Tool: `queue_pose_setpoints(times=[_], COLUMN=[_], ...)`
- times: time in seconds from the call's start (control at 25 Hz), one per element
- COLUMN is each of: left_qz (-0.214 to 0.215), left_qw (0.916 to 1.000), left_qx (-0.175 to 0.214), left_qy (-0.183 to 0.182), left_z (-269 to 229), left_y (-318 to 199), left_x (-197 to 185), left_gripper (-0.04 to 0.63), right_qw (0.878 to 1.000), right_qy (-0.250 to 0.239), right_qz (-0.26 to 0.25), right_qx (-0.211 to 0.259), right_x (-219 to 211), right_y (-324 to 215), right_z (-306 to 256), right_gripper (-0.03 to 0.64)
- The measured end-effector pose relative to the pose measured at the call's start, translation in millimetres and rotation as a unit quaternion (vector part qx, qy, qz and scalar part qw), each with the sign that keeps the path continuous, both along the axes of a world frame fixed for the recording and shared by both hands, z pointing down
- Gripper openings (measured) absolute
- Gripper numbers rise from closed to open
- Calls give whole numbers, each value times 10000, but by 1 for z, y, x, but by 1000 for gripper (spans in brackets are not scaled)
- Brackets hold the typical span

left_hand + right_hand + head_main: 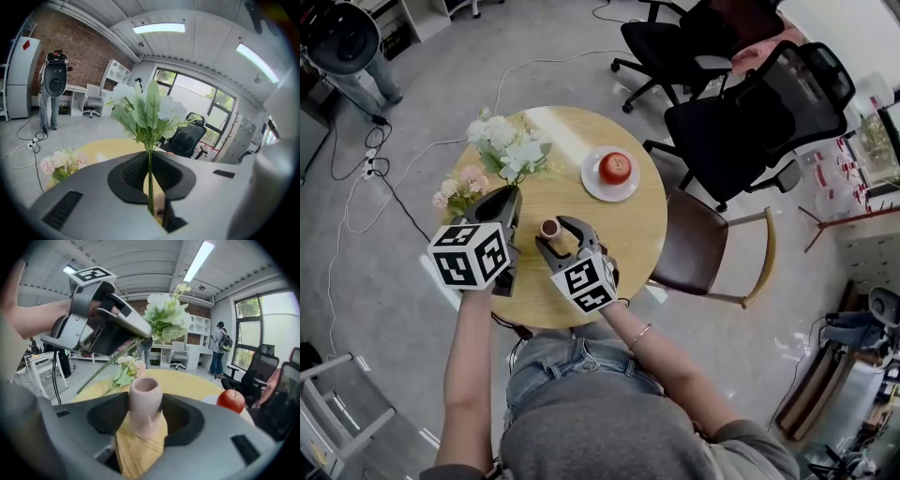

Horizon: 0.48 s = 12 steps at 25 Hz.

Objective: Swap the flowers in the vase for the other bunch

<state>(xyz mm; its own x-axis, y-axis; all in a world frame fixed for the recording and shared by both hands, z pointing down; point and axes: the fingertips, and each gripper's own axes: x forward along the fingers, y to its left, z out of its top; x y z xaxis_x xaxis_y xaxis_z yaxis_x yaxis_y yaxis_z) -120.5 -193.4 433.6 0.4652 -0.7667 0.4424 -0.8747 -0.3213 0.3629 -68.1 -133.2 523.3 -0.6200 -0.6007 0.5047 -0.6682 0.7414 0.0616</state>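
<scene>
Left gripper view alone shows jaws pinching stem (150, 180).

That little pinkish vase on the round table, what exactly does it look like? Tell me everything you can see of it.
The vase is small, pale pink and matte, like unglazed ceramic, with a rounded body and a thick rolled lip around a dark open mouth. It stands upright on the wooden table, empty. The right gripper has its jaws against both its sides. The white bunch hangs clear of it in the left gripper.
</scene>
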Motion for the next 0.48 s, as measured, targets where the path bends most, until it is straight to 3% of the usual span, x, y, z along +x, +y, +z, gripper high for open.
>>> queue_pose_setpoints(times=[0.48], left_qz=[178], left_qw=[9909], left_qx=[1176], left_qy=[623], left_z=[-111], left_y=[5], left_x=[26], left_gripper=[32], right_qw=[10000], right_qy=[48], right_qz=[-25], right_qx=[-26], right_x=[5], right_y=[-1], right_z=[-2], right_gripper=[236])
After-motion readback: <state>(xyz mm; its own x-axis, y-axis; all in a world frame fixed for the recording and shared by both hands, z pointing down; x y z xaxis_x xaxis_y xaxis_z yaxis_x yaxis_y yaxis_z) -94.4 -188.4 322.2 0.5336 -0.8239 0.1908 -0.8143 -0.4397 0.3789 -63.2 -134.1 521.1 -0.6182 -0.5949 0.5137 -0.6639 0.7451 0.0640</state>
